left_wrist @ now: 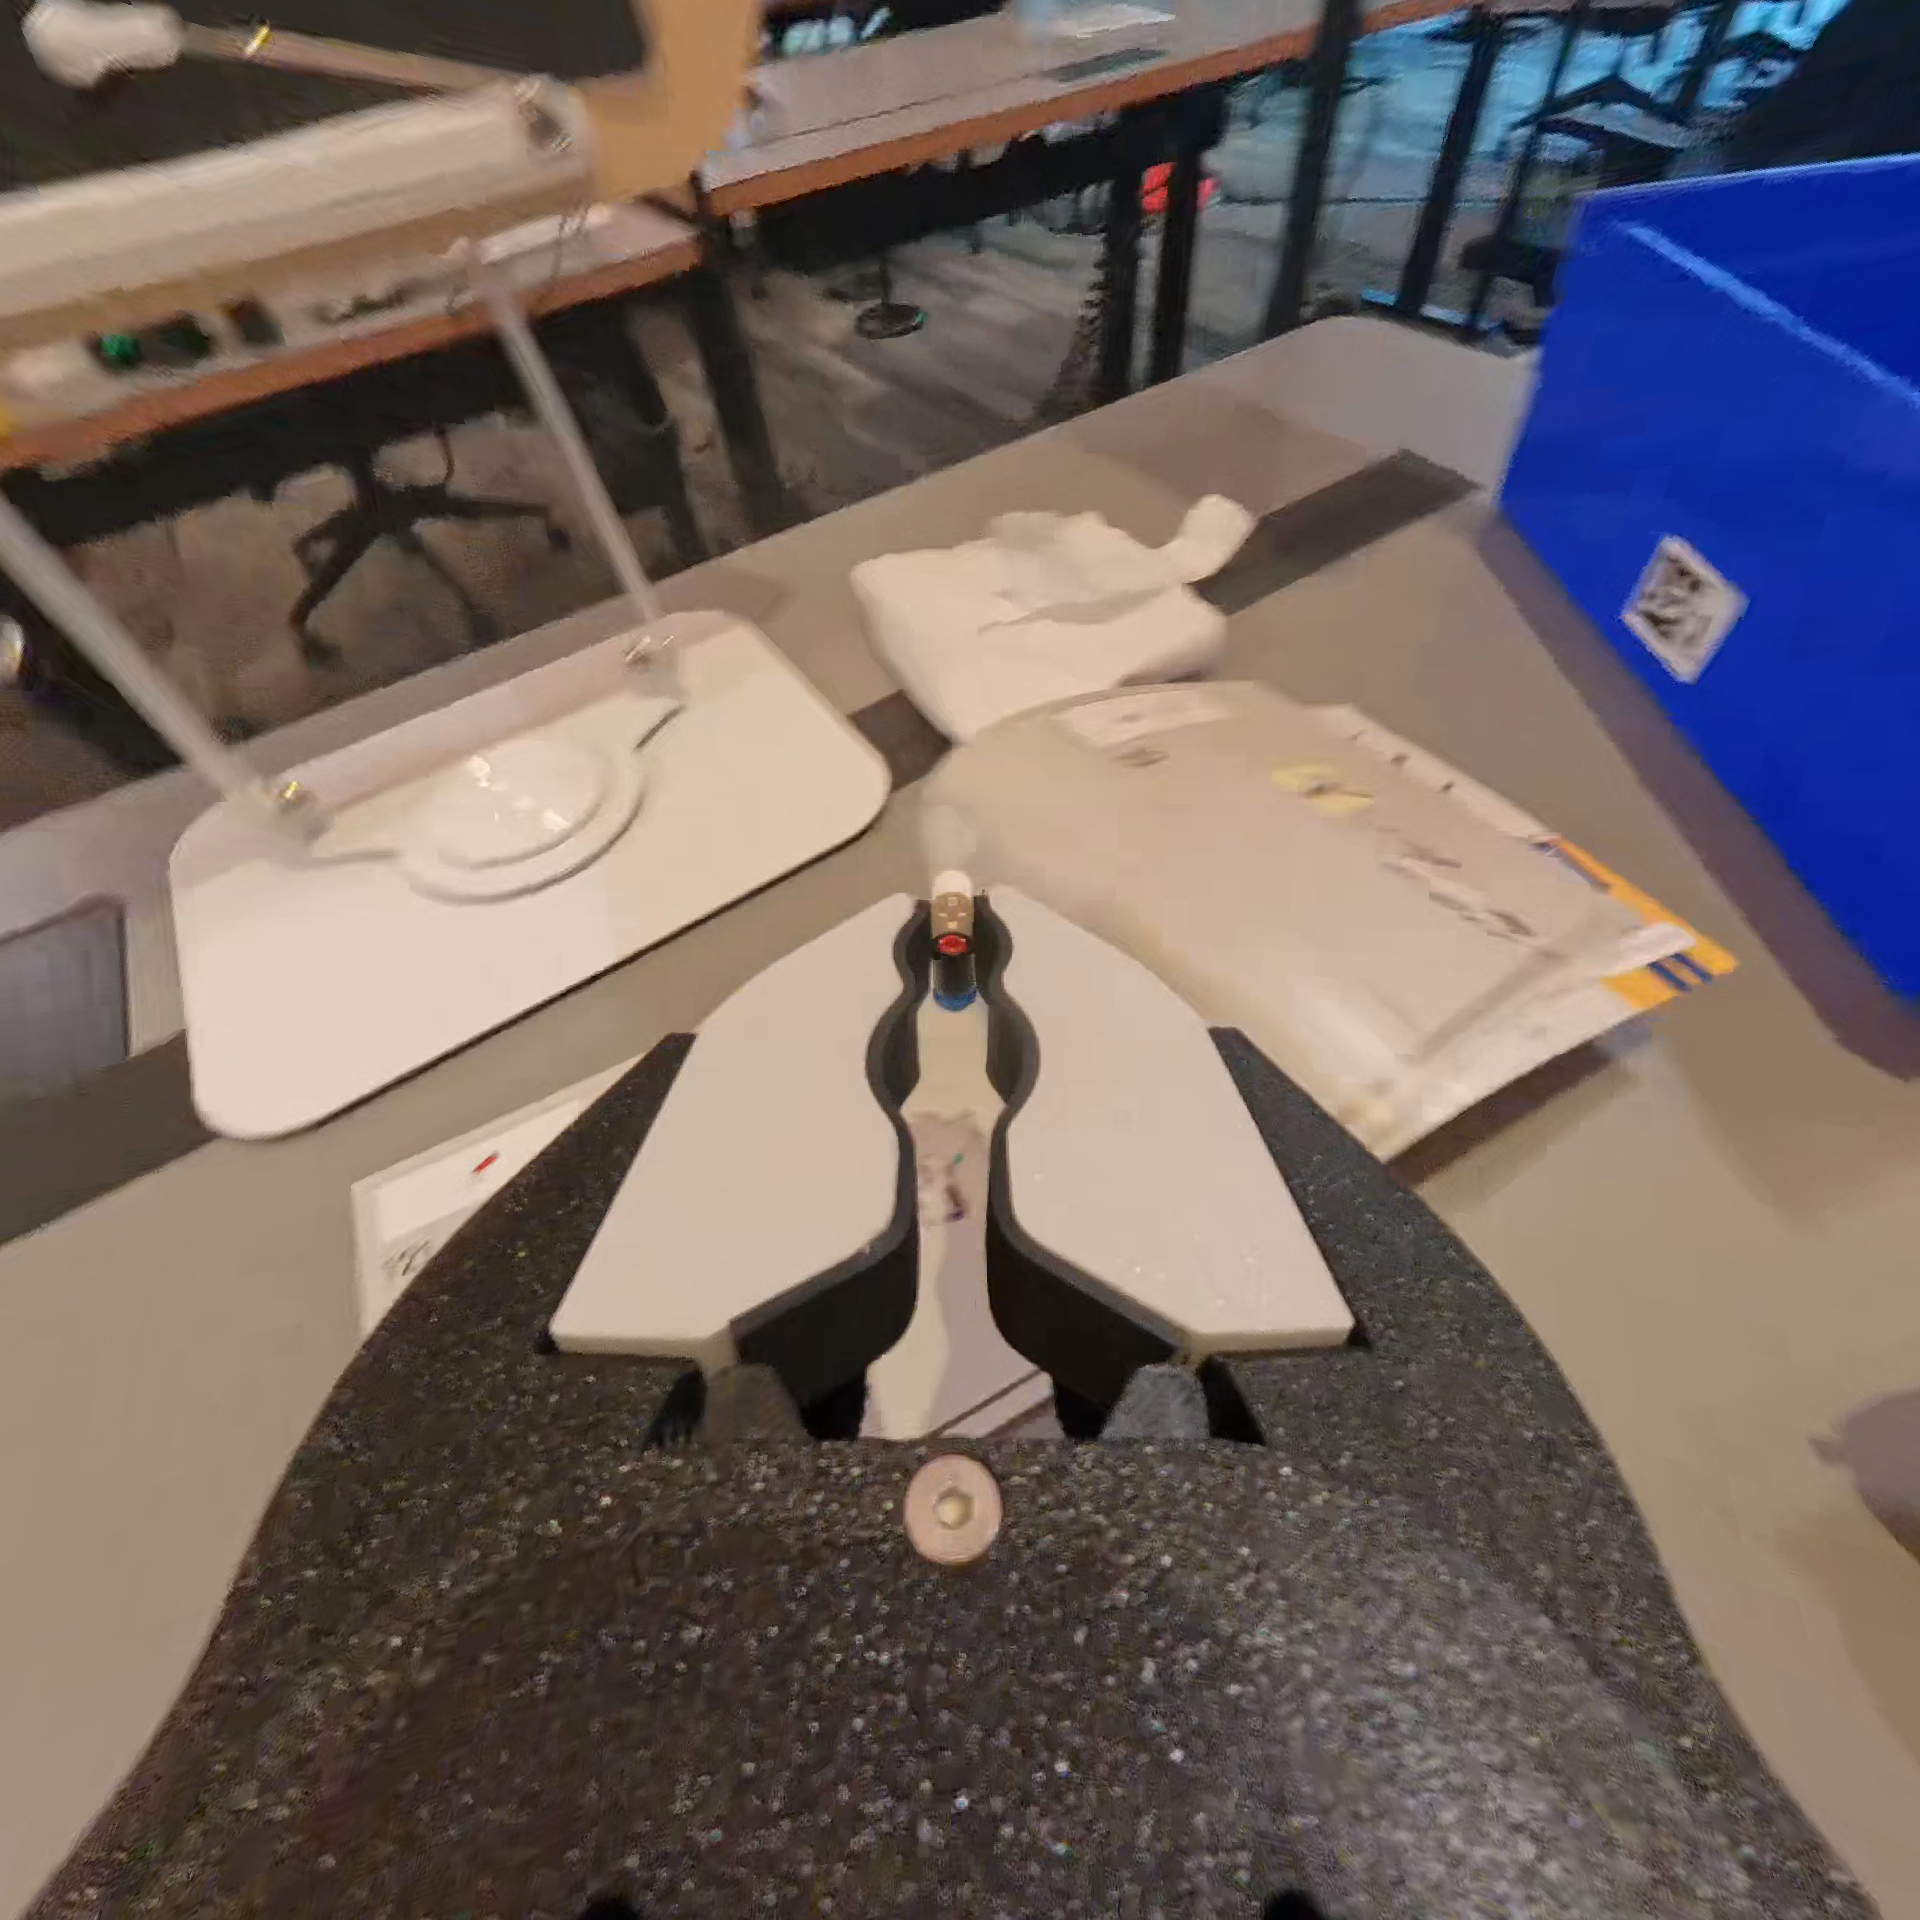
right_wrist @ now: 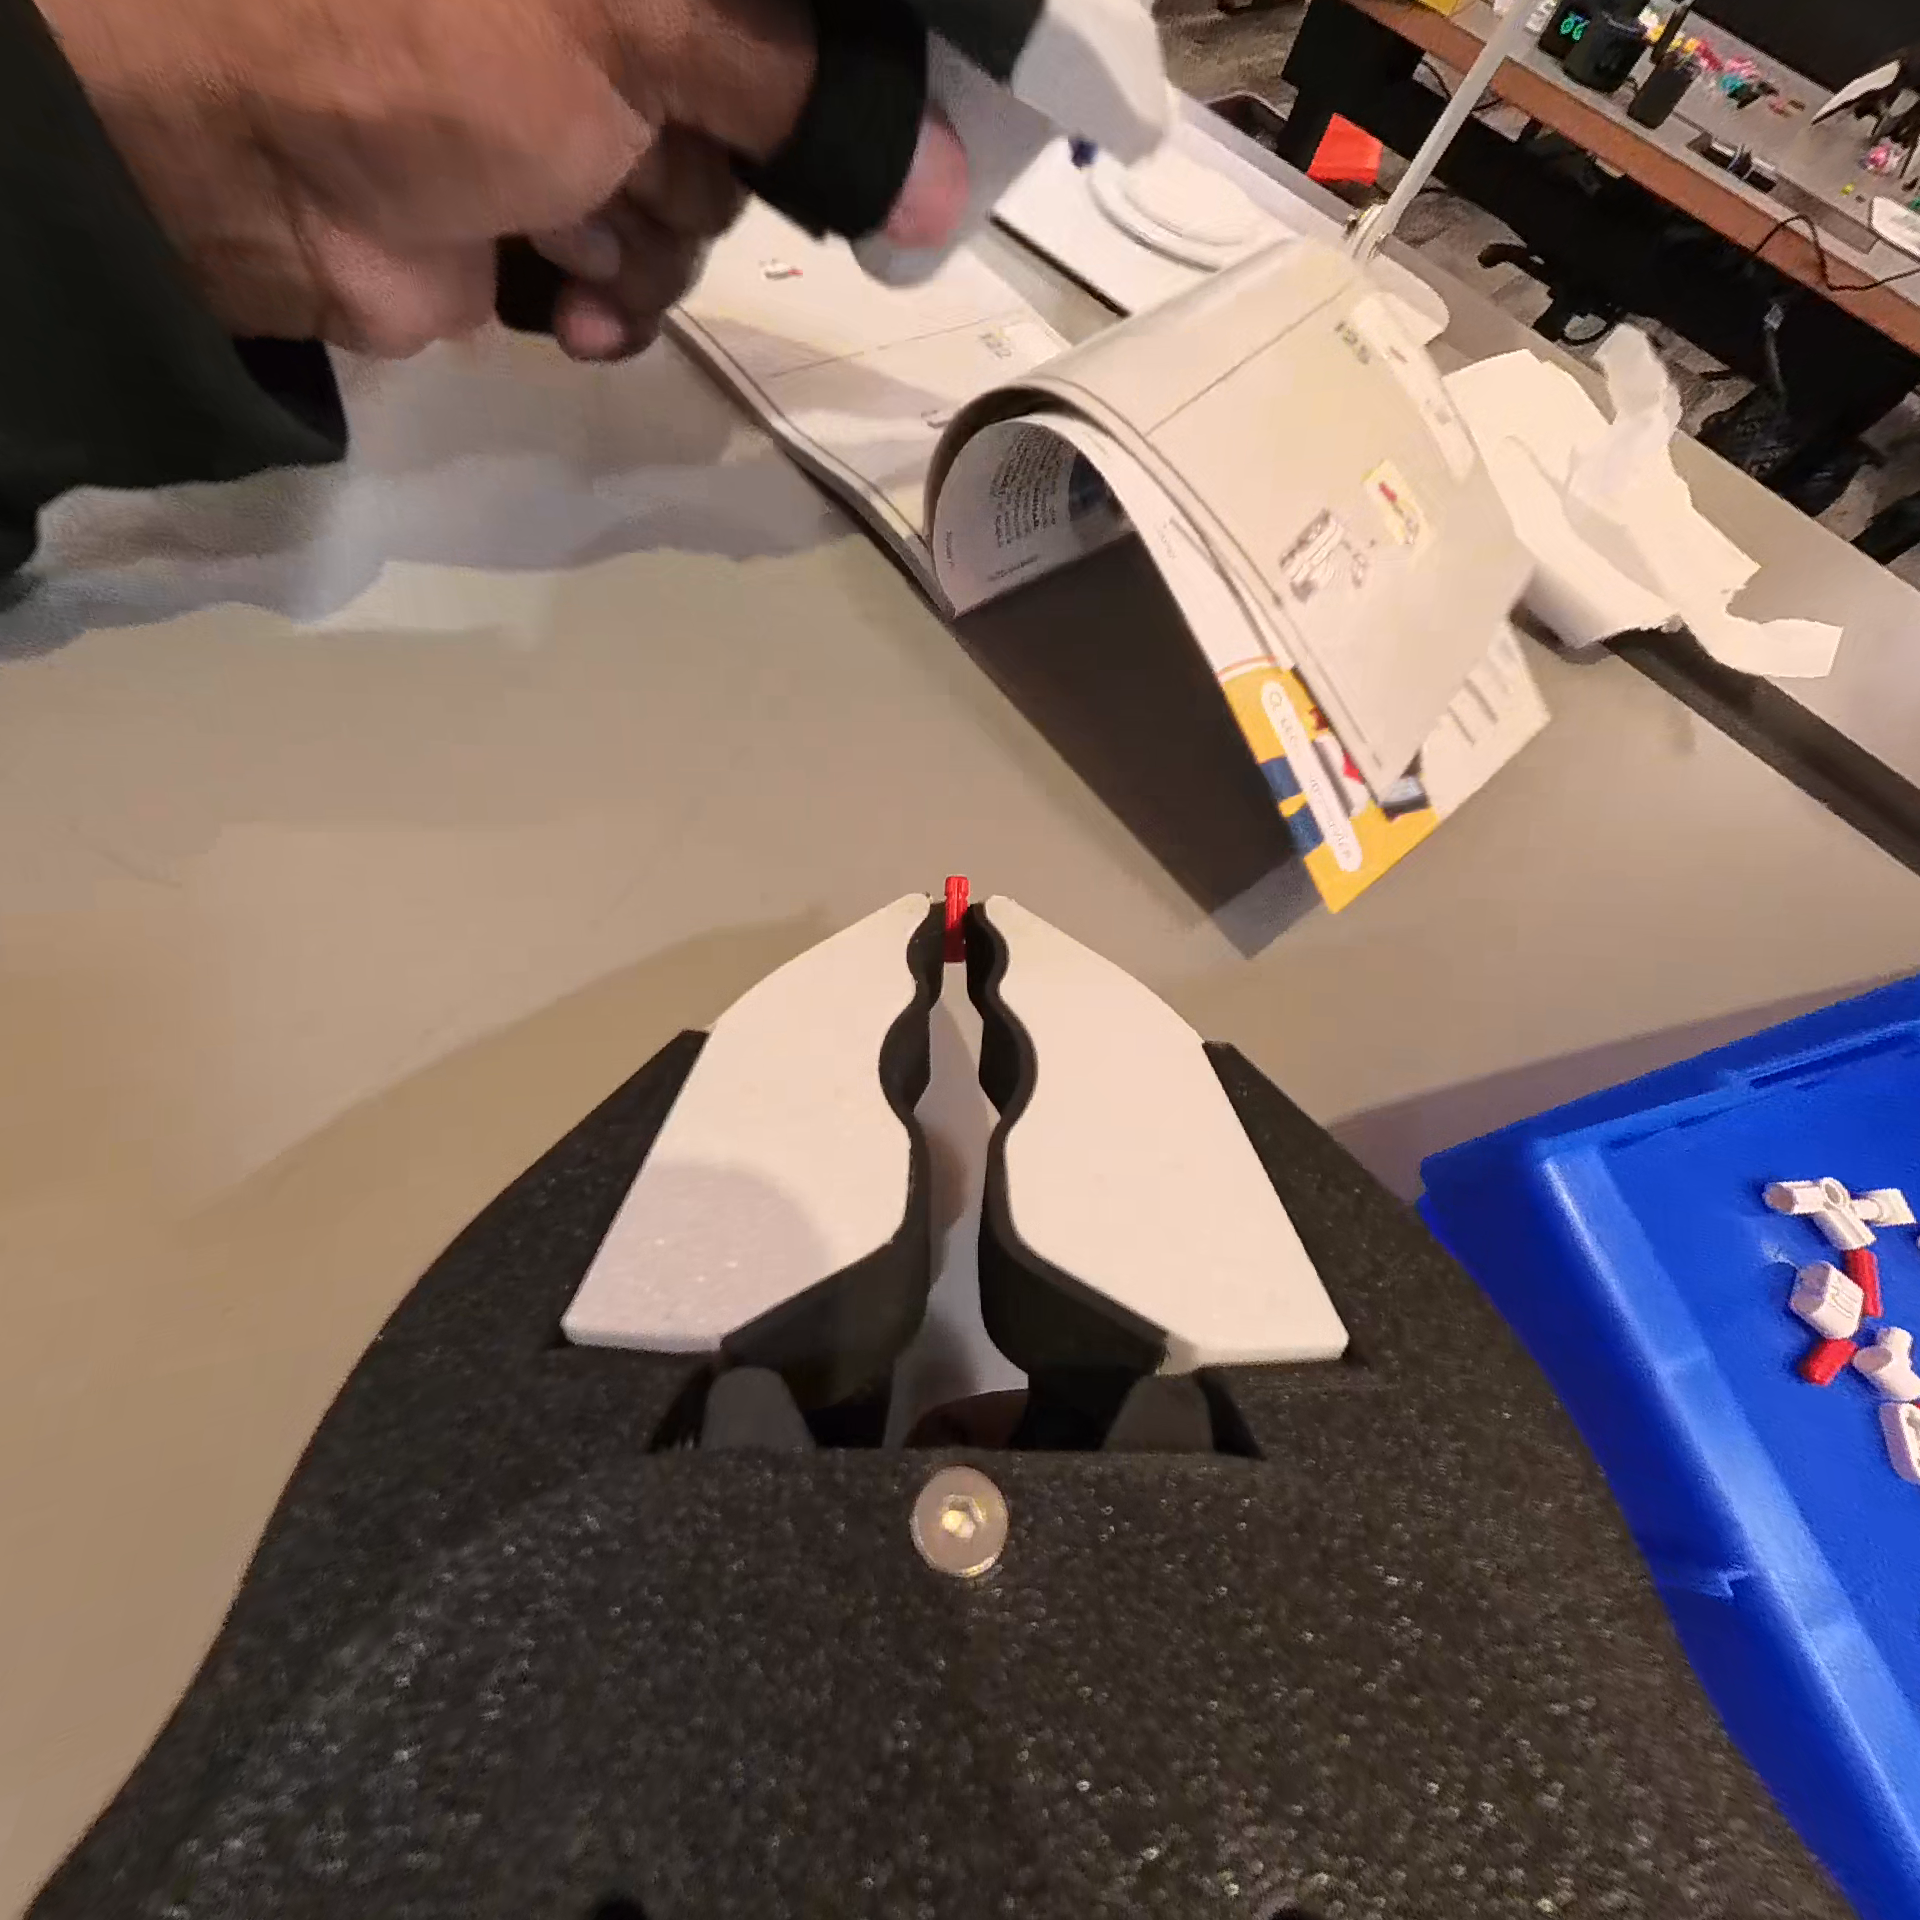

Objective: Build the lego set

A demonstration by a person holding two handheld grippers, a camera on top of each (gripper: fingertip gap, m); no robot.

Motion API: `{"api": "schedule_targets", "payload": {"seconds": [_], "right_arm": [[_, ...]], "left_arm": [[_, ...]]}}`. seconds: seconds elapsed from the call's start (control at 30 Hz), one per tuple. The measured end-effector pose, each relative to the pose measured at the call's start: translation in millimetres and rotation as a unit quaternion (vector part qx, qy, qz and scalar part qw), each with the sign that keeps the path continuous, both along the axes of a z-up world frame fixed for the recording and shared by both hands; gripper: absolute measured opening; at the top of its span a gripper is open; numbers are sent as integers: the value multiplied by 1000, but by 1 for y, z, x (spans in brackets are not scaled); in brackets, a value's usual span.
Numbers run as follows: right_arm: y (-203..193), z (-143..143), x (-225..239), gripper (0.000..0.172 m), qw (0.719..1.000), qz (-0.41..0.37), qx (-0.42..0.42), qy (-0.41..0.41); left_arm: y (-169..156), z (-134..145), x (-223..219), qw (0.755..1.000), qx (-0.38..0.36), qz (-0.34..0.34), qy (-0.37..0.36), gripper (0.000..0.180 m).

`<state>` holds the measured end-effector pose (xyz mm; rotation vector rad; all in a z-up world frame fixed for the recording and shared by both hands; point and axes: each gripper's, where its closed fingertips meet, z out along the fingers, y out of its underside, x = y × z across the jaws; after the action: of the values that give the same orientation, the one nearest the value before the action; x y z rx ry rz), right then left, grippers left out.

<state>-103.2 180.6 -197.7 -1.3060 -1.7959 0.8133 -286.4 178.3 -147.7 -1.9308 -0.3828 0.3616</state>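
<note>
My left gripper (left_wrist: 952, 920) is shut on a small assembly of plastic building parts (left_wrist: 952, 940): a white tip, a tan piece, a red pin end, a black piece and a blue end. It hangs above the grey table (left_wrist: 1662, 1195), near the open instruction booklet (left_wrist: 1299, 862). My right gripper (right_wrist: 956, 914) is shut on a small red pin (right_wrist: 956, 920) that sticks out past the fingertips, above the bare grey table (right_wrist: 520, 831). The left gripper and the hand (right_wrist: 416, 156) that holds it show blurred at the top left of the right wrist view.
A blue bin (right_wrist: 1621, 1351) with several white and red parts (right_wrist: 1849, 1299) stands at my right; it also shows in the left wrist view (left_wrist: 1714, 520). A white lamp base (left_wrist: 520, 862), crumpled white paper (left_wrist: 1049, 613) and the curled booklet (right_wrist: 1299, 520) lie on the table. Spacing between my two grippers at the tips: around 20 cm.
</note>
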Motion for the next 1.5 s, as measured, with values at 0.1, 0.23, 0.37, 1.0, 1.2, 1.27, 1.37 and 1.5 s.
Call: {"api": "schedule_targets", "payload": {"seconds": [0.1,0.23,0.37,1.0,1.2,1.27,1.37,1.5], "right_arm": [[-1,-1,0,3,1000,2,3,-2],[-3,1,-1,3,1000,2,4,3],[-4,3,-1,3,1000,7,3,10],[-68,-10,2,3,979,159,124,3],[-86,-14,4,3,974,186,131,-7],[-86,-14,5,3,973,189,129,-7],[-86,-12,6,3,974,192,119,-4],[-88,-11,8,3,973,200,119,3]], "left_arm": [[-4,-24,-12,996,-17,-10,-85,7],[14,-38,12,992,-44,-74,-88,7],[23,-39,28,992,-82,-91,-37,7],[-100,-82,175,892,-239,-363,-125,7],[-105,-83,181,877,-235,-390,-155,7],[-107,-83,182,873,-243,-398,-143,11],[-107,-81,180,875,-249,-396,-122,15],[-102,-68,179,884,-220,-399,-107,17]]}}
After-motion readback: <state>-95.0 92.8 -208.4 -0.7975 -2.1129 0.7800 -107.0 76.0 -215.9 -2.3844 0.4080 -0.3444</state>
